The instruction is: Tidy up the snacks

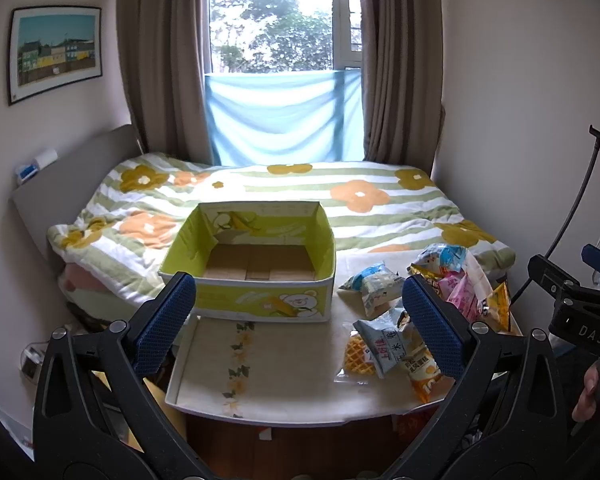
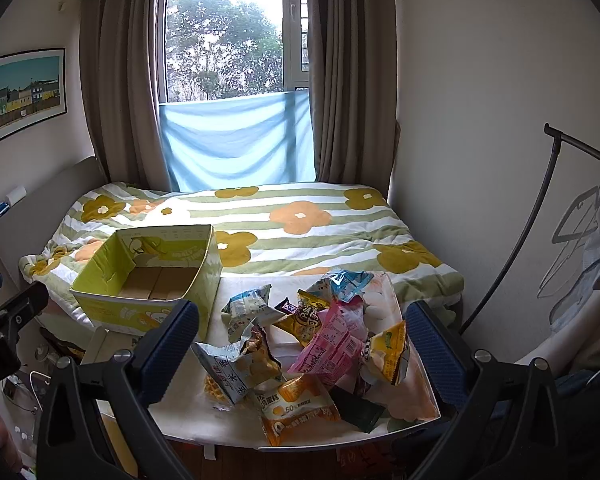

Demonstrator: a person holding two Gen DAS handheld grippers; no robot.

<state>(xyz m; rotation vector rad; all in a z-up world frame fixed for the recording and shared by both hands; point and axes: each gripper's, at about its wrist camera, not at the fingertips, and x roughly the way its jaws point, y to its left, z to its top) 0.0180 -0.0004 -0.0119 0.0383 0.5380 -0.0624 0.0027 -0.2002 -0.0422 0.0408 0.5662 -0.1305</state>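
A yellow-green cardboard box [image 1: 256, 300] [image 2: 112, 312] with a bear print stands open and holds nothing, at the far left of a small white table [image 1: 284, 376] [image 2: 188, 412]. Several snack packets lie in a heap on the table's right half [image 1: 384, 344] [image 2: 328, 344]: a pink packet [image 2: 332, 344], an orange cake packet [image 2: 296, 408], a pale blue packet [image 2: 248, 308]. My left gripper [image 1: 300, 316] hovers open above the table's front, touching nothing. My right gripper [image 2: 304, 336] hangs open above the snack heap, with nothing between its fingers.
A bed with a flowered striped quilt [image 1: 340, 200] [image 2: 300, 224] lies right behind the table. A curtained window [image 1: 276, 40] is beyond it. A clothes rack with hangers [image 2: 572, 232] stands at the right wall. The right gripper's body [image 1: 572, 300] shows at the left view's right edge.
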